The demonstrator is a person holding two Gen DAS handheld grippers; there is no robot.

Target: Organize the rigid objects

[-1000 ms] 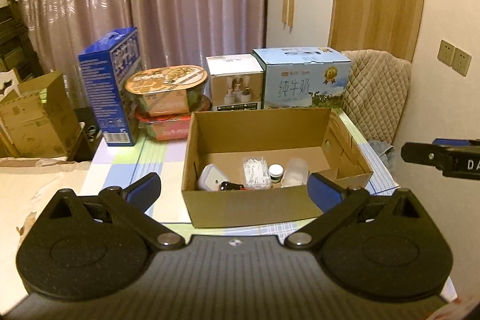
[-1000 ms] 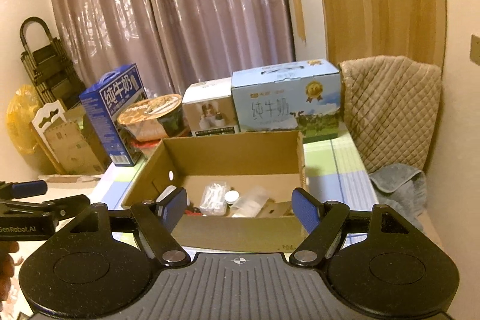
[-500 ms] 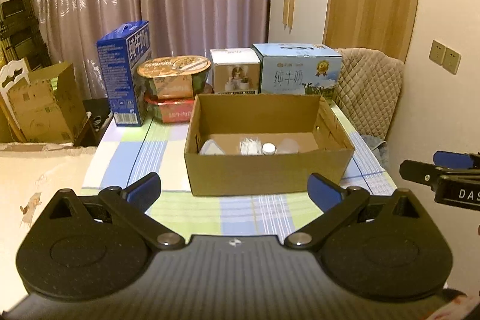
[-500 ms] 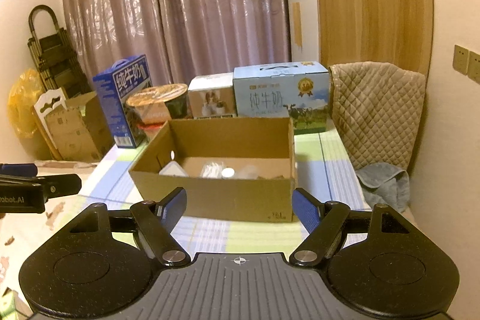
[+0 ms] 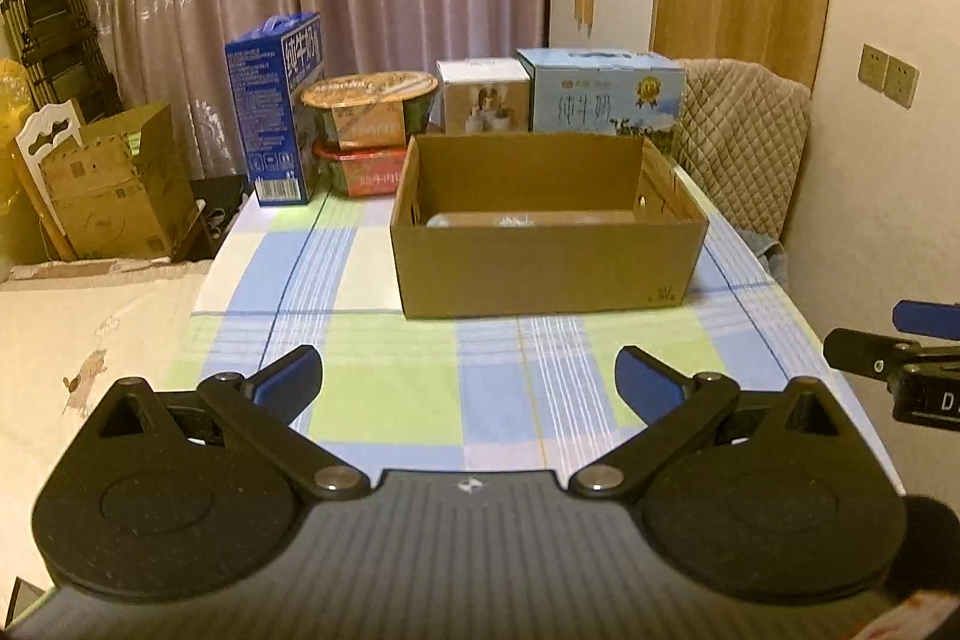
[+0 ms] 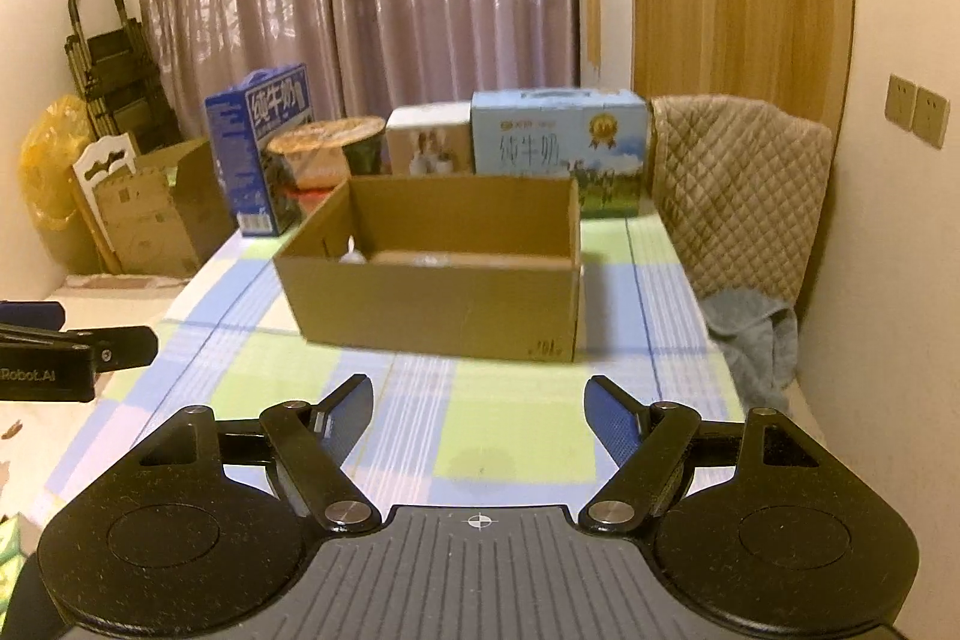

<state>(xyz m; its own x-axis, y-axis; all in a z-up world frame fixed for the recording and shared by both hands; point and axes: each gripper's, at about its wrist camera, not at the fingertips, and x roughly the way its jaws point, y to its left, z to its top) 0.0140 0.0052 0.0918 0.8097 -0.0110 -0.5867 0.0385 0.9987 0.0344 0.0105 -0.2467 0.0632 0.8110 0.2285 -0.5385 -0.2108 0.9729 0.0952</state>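
An open brown cardboard box (image 5: 543, 268) stands on the checked tablecloth (image 5: 390, 400); it also shows in the right wrist view (image 6: 444, 304). Small white items lie inside it, mostly hidden by its front wall. My left gripper (image 5: 468, 376) is open and empty, low over the cloth in front of the box. My right gripper (image 6: 477, 403) is open and empty, also in front of the box. The right gripper shows at the right edge of the left wrist view (image 5: 900, 364), and the left gripper at the left edge of the right wrist view (image 6: 72, 352).
Behind the box stand a dark blue milk carton (image 5: 279, 106), stacked noodle bowls (image 5: 369, 130), a white box (image 5: 483, 97) and a light blue milk box (image 5: 606, 94). A quilted chair (image 5: 738, 136) is at the right, a cardboard carton (image 5: 114, 184) at the left.
Both grippers have pulled back and down from the box. The box now looks farther off and its contents are mostly hidden behind its front wall.
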